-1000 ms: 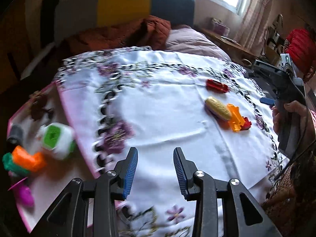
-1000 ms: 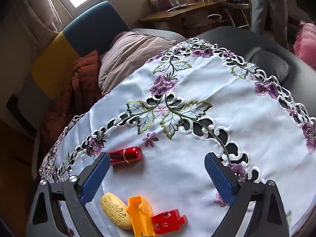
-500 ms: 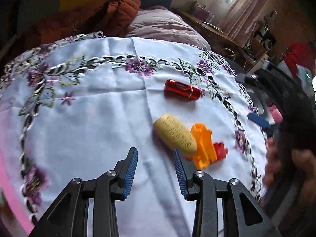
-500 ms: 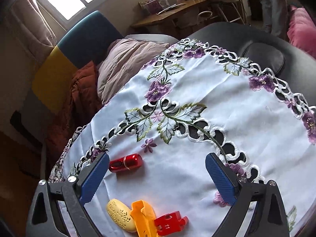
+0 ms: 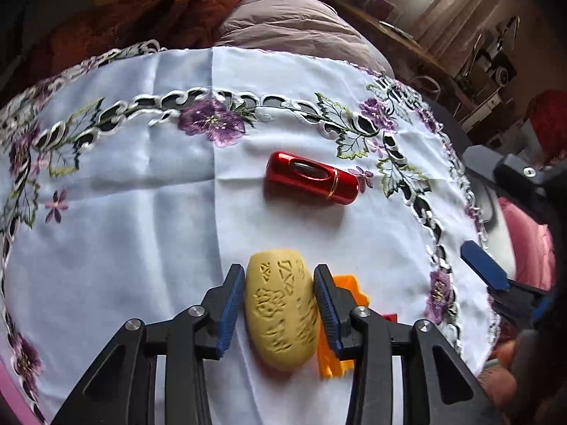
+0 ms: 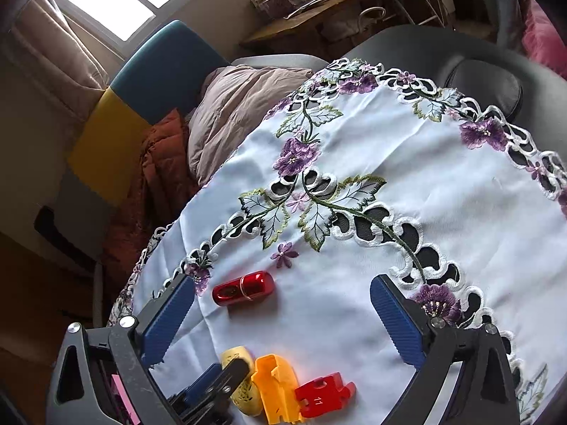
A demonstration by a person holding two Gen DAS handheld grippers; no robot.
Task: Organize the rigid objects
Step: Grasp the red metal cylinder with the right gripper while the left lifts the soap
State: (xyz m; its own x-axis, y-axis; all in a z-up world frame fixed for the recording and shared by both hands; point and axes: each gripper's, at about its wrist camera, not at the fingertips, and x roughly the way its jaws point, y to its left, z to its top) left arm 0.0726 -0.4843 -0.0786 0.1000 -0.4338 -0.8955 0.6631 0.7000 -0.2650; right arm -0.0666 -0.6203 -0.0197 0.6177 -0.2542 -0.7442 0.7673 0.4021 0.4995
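A yellow carved oval [image 5: 283,311] lies on the embroidered white cloth [image 5: 141,230]. My left gripper [image 5: 279,270] straddles it, jaws opening, pads close along both its sides without clearly pressing. An orange plastic piece [image 5: 351,287] touches the oval's right side, with a red puzzle piece [image 5: 389,317] just beyond. Farther back lies a glossy red capsule-shaped case [image 5: 312,179]. In the right wrist view my right gripper [image 6: 282,285] hangs open and empty above the cloth, over the red case [image 6: 244,288], the orange piece [image 6: 274,386] and the puzzle piece [image 6: 322,395]. The left gripper's fingers [image 6: 212,386] partly hide the oval [image 6: 244,393].
The cloth covers a round dark table [image 6: 443,46]. Behind it stand a blue and yellow chair [image 6: 141,99] with rust and mauve padded jackets [image 6: 241,106]. A wooden desk [image 6: 304,14] stands by the window. A hand [image 5: 503,382] holds the right gripper at the table's right edge.
My left gripper swept rightward across the cloth, away from the toys at the left edge, and came down around the yellow oval with its jaws wider. The right gripper barely moved.
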